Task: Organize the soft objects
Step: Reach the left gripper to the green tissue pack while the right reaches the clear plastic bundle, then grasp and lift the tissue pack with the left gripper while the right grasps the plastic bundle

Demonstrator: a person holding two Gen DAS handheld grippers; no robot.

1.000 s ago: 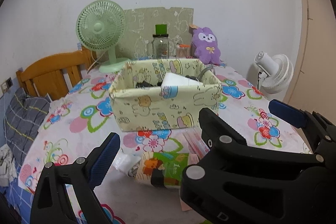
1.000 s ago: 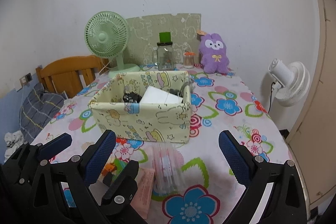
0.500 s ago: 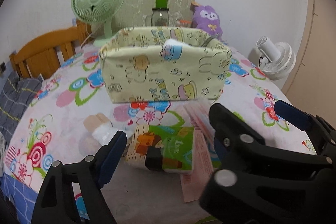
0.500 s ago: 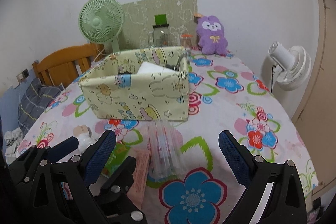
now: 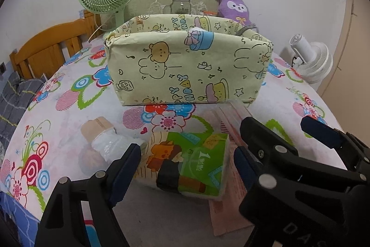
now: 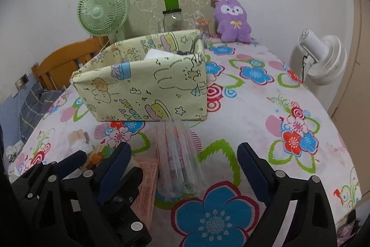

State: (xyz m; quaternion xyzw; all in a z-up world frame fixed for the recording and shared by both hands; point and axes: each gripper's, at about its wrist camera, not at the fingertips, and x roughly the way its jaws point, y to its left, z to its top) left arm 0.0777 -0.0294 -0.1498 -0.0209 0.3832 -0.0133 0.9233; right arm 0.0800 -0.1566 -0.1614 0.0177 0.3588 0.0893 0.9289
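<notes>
- Green tissue pack (image 5: 192, 161) lies at my left gripper (image 5: 182, 163)'s twelve o'clock, between jaws that are closing but not yet pressing it
- Clear plastic packet (image 6: 178, 159) sits likewise inside my right gripper (image 6: 182, 166), jaws closing, untouched
- Fabric box (image 5: 187, 66) waits beyond at twelve, presumably their destination; it reads "HAPPY", partly cut off

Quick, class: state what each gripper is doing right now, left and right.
Left gripper: jaws closing around the tissue pack, pads not yet pressing.
Right gripper: jaws closing around the clear plastic packet, not yet gripping.
</notes>
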